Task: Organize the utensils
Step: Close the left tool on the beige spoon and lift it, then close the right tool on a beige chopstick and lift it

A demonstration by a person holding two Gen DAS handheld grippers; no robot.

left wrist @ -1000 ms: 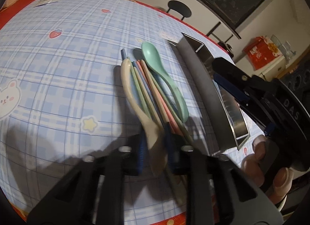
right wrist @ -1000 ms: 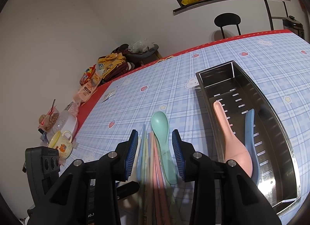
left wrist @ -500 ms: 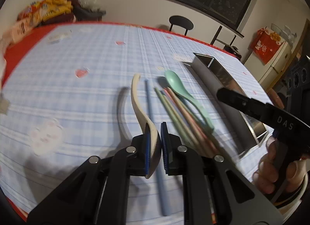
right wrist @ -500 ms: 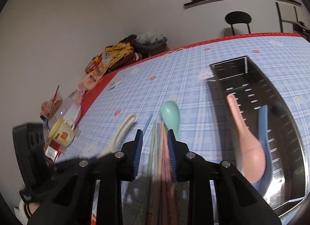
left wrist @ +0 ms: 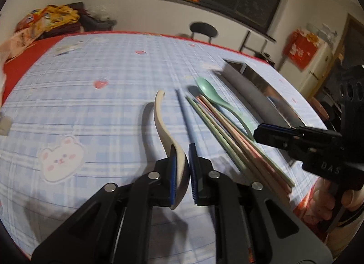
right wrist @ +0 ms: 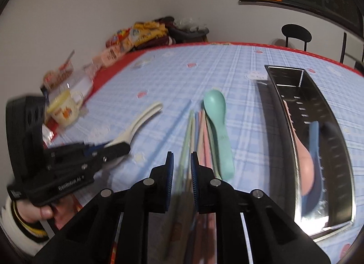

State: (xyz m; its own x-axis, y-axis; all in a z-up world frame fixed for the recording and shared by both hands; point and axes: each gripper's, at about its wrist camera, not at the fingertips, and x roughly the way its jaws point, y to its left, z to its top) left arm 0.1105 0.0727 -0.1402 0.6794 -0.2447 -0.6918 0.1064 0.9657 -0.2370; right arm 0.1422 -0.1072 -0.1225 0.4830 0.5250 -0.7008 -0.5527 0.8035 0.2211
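My left gripper (left wrist: 182, 150) is shut on the bowl of a cream spoon (left wrist: 162, 125), whose handle points away over the blue plaid tablecloth. To its right lie a blue chopstick (left wrist: 184, 113), a bundle of green and pink chopsticks (right wrist: 187, 132) and a mint spoon (right wrist: 217, 113). My right gripper (right wrist: 182, 157) is closing its jaws on the near ends of the green chopsticks, which run between the pads. A steel tray (right wrist: 279, 113) on the right holds a pink spoon (right wrist: 304, 159) and a blue spoon (right wrist: 315, 136).
A yellow cup (right wrist: 64, 109) and snack packets (right wrist: 136, 34) crowd the table's left edge and far corner. A black chair (left wrist: 201, 30) stands behind the table. A hand holds each gripper at the near edge.
The left gripper has pulled the cream spoon leftward out of the bundle. The right gripper's jaws have narrowed from wide apart around the bundle to close on the green chopsticks.
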